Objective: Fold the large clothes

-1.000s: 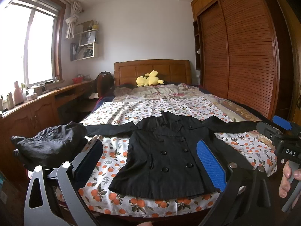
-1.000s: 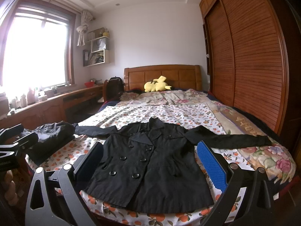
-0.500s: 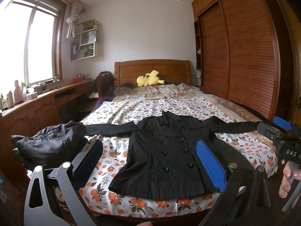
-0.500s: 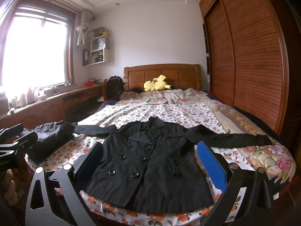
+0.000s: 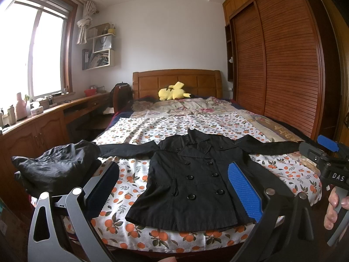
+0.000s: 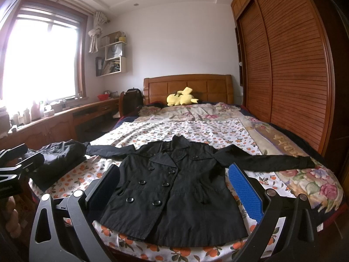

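A black double-breasted coat (image 5: 192, 174) lies flat, front up, on the bed's foot end with both sleeves spread wide; it also shows in the right wrist view (image 6: 174, 187). My left gripper (image 5: 174, 181) is open and empty, held above the near bed edge in front of the coat. My right gripper (image 6: 174, 181) is open and empty too, hovering before the coat's hem. The right gripper also shows at the right edge of the left wrist view (image 5: 327, 159).
A folded black garment (image 5: 59, 166) sits on the bed's left corner. The bed (image 5: 196, 122) has an orange-print sheet and a yellow plush toy (image 5: 174, 91) by the headboard. A wooden wardrobe (image 5: 283, 65) stands right, a desk (image 5: 43, 118) left.
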The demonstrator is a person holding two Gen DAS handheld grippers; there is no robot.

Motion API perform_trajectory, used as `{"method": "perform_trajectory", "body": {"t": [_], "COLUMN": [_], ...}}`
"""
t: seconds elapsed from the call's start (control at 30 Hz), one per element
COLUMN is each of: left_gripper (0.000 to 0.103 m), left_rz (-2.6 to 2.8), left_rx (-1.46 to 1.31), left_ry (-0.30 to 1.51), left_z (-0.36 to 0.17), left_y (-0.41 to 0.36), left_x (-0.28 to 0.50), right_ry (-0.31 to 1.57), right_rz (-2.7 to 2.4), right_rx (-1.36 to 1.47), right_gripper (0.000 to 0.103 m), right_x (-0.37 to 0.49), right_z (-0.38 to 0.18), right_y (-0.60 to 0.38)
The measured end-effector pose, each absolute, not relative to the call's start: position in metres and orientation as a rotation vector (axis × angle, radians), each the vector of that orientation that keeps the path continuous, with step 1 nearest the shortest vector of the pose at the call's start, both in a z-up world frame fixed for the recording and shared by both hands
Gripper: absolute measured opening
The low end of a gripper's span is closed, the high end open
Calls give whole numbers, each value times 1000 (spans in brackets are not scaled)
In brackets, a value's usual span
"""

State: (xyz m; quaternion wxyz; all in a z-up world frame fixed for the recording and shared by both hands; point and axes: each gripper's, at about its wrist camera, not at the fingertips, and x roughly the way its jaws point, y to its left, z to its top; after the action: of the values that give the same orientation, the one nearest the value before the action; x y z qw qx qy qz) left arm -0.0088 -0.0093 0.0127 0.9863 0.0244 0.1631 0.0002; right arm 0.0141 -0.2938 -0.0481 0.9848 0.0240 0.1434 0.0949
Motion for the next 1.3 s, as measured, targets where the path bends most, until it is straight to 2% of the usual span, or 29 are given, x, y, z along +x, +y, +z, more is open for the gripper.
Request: {"method": "perform_trajectory", "body": {"t": [1.3], "left_gripper": [101], "left_rz": [-3], "left_rx": [47], "left_ry": [318], "left_z": [10], "left_y": [-11], "left_x": [-8], "right_ry": [287], "right_rz": [191], "right_rx": [48], "right_gripper": [96], "right_x": [13], "right_z": [-46], "right_y": [-293]}}
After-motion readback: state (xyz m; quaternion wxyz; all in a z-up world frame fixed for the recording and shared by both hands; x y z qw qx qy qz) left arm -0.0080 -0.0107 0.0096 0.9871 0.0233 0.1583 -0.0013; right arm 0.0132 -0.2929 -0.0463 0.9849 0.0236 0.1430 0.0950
